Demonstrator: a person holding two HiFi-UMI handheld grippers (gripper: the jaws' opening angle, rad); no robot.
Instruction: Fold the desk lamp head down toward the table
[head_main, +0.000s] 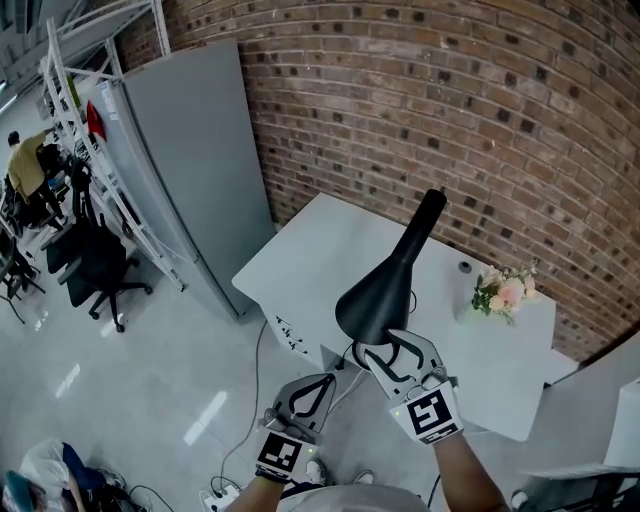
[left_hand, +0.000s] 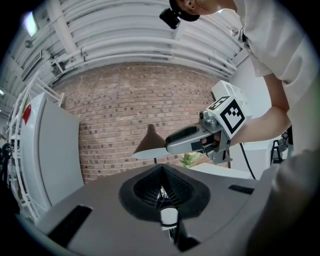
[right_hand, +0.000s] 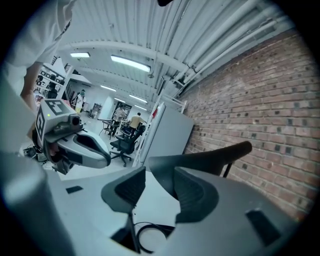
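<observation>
The black desk lamp stands on the white table, its cone shade tilted toward me and its neck slanting up and away. My right gripper is open, and the shade's lower rim sits between its jaws. In the right gripper view the shade lies close to the right pad, with a gap on the left side of the right gripper. My left gripper hangs lower left, off the table's near edge, shut and empty. The left gripper view shows its jaws met on the left gripper below the shade and the right gripper.
A small vase of flowers and a little dark object stand at the table's far right. A brick wall backs the table. A grey cabinet and an office chair stand left. Cables trail on the floor.
</observation>
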